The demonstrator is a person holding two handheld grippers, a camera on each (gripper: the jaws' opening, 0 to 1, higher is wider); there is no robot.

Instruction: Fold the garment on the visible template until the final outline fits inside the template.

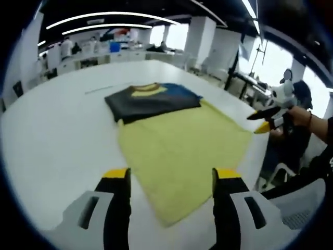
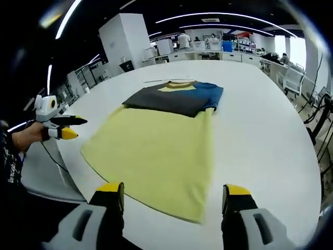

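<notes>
Open-plan office, large white table [image 1: 52,130]. Garment [image 1: 177,140] lies flat mid-table: yellow body toward person, dark top part with blue sleeve folded at far end. Template outline not discernible. Left gripper [image 1: 170,177] hovers off near hem, jaws wide, empty. Right gripper [image 2: 173,191] likewise wide, empty, hem just ahead. Judged: fold partly done; next, pinch near hem corners, carry toward dark end.

Garment [image 1: 177,135] flat on table [image 1: 57,135], both tongs apart beyond its edges
</notes>
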